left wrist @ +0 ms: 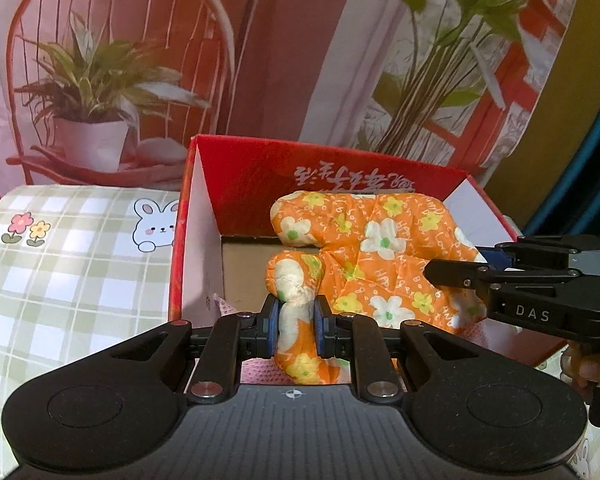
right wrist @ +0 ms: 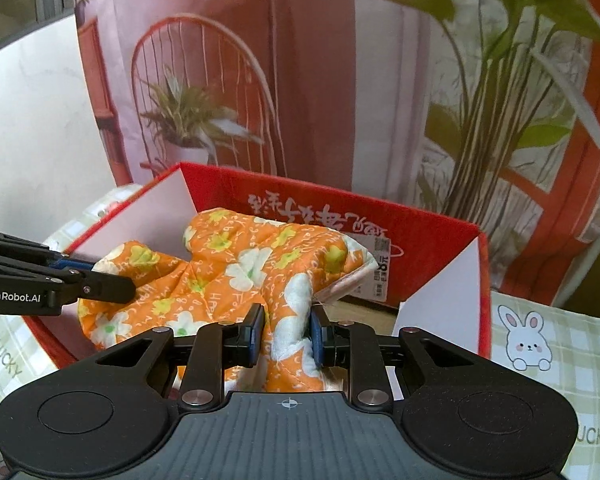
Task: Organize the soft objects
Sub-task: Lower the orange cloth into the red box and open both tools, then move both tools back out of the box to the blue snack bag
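An orange quilted cloth with white and yellow flowers (left wrist: 380, 248) lies bunched inside an open red cardboard box (left wrist: 236, 168). My left gripper (left wrist: 296, 326) is shut on a fold of the cloth at its near left end. My right gripper (right wrist: 286, 332) is shut on another fold of the same cloth (right wrist: 252, 268) at its near right side, over the box (right wrist: 440, 236). Each gripper shows in the other's view: the right one (left wrist: 452, 270) at the right, the left one (right wrist: 100, 276) at the left. A pink knit item (left wrist: 260, 372) lies under the cloth.
The box stands on a green checked tablecloth with bunny prints (left wrist: 76, 264). A printed backdrop of a red chair and potted plants (left wrist: 112, 80) hangs behind it. The tablecloth continues to the right of the box (right wrist: 552, 344).
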`<state>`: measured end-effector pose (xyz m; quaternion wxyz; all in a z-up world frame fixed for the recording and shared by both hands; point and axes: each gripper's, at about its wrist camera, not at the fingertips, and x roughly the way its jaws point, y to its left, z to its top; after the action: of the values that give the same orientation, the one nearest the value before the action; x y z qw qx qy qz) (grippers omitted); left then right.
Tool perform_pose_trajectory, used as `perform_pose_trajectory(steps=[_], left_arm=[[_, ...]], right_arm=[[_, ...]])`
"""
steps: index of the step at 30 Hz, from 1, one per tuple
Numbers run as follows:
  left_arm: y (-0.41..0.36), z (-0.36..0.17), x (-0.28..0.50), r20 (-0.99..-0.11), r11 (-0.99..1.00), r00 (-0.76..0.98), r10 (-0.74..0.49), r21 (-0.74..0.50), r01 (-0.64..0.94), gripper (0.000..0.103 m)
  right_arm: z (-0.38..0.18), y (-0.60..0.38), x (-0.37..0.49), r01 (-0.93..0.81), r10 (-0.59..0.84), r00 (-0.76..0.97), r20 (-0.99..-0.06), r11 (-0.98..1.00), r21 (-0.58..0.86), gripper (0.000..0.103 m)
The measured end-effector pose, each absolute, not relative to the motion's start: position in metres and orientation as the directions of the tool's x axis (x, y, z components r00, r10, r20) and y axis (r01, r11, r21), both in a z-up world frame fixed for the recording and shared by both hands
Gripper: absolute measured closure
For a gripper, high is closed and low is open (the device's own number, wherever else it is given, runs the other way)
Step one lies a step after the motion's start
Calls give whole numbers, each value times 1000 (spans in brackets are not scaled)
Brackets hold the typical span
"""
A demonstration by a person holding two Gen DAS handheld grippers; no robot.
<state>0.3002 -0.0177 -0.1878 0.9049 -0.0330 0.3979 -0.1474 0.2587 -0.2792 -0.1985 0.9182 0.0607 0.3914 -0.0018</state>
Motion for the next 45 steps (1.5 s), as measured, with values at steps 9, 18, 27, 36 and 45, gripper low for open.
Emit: perform_pose_trajectory(steps=[9, 18, 27, 36, 45], left_arm=[[-28, -193, 311, -722, 960, 639, -266, -134, 248, 82], [-37, -182, 303, -678, 957, 689, -256, -76, 280, 33], [-38, -163, 283, -646, 957, 726, -236, -27, 288, 17], [-32, -147, 254, -631, 965, 751, -194, 15, 262, 12], [-33, -138, 209, -620, 963, 767, -167, 63, 261, 8]], right_arm=[[-208, -280, 275, 102, 1, 651, -759, 991, 88, 80], [-203, -280, 271, 172, -81, 665, -742, 984, 47, 43], [-178, -276, 253, 193, -131, 713, -688, 981, 12, 2], [-162, -265, 223, 200, -136, 737, -662, 980, 21, 0], [-148, -250, 181, 240, -154, 765, -625, 969, 54, 0]])
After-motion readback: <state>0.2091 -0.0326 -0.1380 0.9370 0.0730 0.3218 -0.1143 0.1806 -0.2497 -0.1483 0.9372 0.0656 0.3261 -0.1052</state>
